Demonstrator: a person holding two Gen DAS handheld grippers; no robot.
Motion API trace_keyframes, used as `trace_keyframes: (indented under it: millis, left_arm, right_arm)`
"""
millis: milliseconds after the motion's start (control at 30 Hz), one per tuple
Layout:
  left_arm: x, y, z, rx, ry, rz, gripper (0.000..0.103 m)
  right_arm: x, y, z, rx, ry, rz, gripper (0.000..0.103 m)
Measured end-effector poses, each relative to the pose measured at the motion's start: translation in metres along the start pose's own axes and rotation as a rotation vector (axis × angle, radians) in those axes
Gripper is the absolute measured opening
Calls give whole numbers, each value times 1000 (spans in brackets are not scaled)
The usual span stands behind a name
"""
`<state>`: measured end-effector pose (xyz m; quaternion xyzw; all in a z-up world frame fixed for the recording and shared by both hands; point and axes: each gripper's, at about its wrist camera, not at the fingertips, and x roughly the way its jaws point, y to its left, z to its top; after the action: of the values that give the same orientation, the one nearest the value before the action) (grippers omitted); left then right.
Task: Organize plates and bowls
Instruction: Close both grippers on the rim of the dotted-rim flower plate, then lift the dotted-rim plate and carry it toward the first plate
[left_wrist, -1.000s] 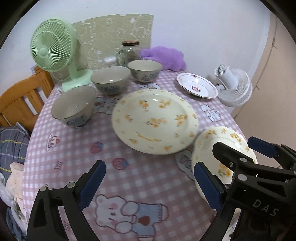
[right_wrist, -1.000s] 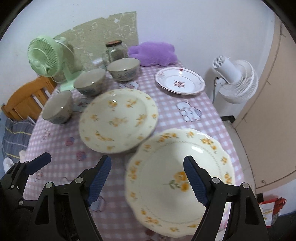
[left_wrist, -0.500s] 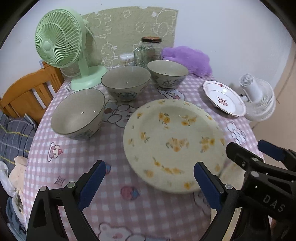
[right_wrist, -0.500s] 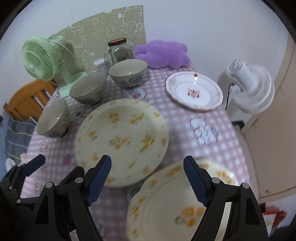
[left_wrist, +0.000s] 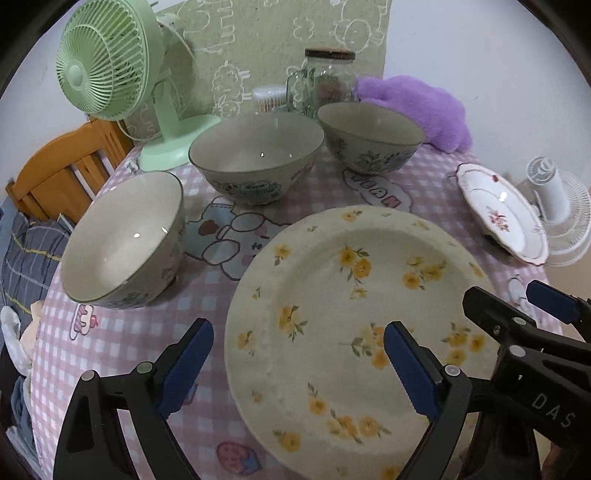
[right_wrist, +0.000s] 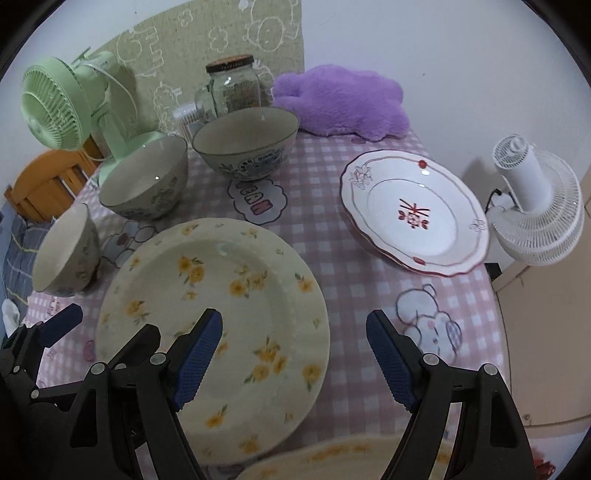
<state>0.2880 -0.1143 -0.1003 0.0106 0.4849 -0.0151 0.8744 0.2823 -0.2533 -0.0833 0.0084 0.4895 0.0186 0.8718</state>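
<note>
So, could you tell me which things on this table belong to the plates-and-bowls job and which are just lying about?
Job:
- yellow-flowered plate
- second yellow-flowered plate, at the near edge
- white red-trimmed plate
- three bowls

Lying about:
- green fan
- white fan
- glass jar
- purple plush

Near centre is taken by the yellow-flowered plate (right_wrist: 214, 314). Three bowls (right_wrist: 245, 144) block the far left. Bare cloth between that plate and the white plate (right_wrist: 413, 218), far right, offers passage.
</note>
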Motion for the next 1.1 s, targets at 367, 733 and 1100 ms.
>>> trace_keyframes:
  millis: [367,733,1100]
  left_arm:
    - [29,1,1,-17,58,23,88]
    - [23,13,-5,-21,70,11,82]
    - [4,55,-40,-89,106,51,82]
  right_arm:
    - [48,-3,3,-4,75,28,72]
    - [52,8,1,-13,94,21,66]
    - [38,50,-25,-51,137,86,66]
